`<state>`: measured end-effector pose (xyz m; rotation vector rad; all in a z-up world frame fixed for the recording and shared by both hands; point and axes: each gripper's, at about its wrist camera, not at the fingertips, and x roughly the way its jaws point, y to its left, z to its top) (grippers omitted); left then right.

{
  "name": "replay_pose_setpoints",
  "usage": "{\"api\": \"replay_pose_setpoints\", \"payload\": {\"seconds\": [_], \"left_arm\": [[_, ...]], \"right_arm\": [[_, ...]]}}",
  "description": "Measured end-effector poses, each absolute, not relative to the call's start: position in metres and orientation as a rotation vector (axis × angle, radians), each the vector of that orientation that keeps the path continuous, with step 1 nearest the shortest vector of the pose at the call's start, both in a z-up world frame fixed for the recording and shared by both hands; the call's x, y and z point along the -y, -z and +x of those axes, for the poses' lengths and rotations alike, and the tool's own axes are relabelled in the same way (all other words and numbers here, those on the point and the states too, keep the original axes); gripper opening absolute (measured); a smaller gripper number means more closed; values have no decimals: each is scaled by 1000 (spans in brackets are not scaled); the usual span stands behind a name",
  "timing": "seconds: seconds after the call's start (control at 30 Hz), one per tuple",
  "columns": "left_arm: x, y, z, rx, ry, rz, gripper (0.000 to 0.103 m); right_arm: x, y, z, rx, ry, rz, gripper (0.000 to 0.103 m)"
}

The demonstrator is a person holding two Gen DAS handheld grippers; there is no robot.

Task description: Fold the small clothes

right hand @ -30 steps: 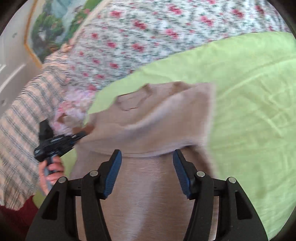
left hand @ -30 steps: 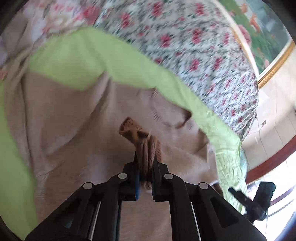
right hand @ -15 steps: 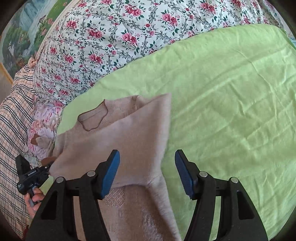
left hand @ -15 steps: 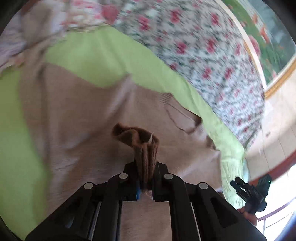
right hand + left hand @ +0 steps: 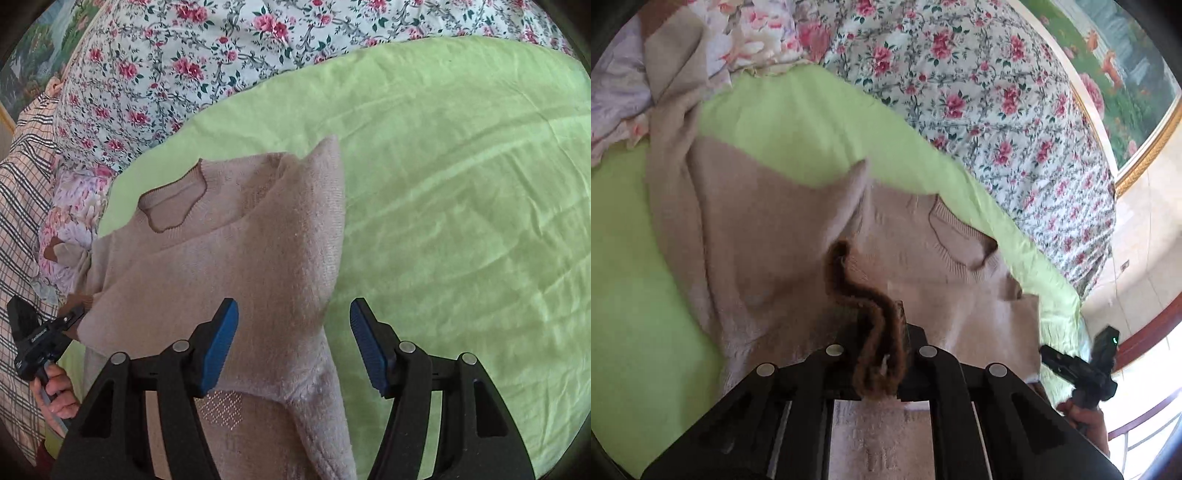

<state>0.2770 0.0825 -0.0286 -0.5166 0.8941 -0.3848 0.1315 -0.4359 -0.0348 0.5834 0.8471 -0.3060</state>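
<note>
Left gripper (image 5: 877, 343) is clamped on the sweater (image 5: 240, 258) cuff (image 5: 857, 295); right gripper (image 5: 293, 343), jaws apart and empty, should pinch the folded edge squarely before flattening.

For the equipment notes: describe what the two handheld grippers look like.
Both are black plastic. The right gripper has angular fingers with ribbed blue pads and round silver pivot pins. The left gripper shows the same black linkage and pins; its pads are hidden. A small green light glows on the right one's body. No sleeve shows.
</note>
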Motion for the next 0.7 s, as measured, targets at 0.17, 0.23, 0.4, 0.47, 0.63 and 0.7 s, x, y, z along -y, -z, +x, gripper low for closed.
{"api": "replay_pose_setpoints", "payload": {"seconds": [0.17,0.23,0.4,0.47,0.63,0.7], "left_arm": [[-74,40,269,-927,342,-434,6],[-70,36,267,-907,361,-437,6],[-47,36,270,-918,361,-354,6],[-54,41,271,-936,351,-383,6],[-66,52,273,-1001,390,-459,23],[-62,53,275,-1015,411,-456,29]], "right_arm": [[435,42,142,-880,330,513,11],[449,28,125,-820,416,490,9],[476,35,111,-854,435,558,0],[479,32,109,-835,422,568,1],[478,24,127,-797,388,593,61],[467,20,134,-793,354,574,65]]}}
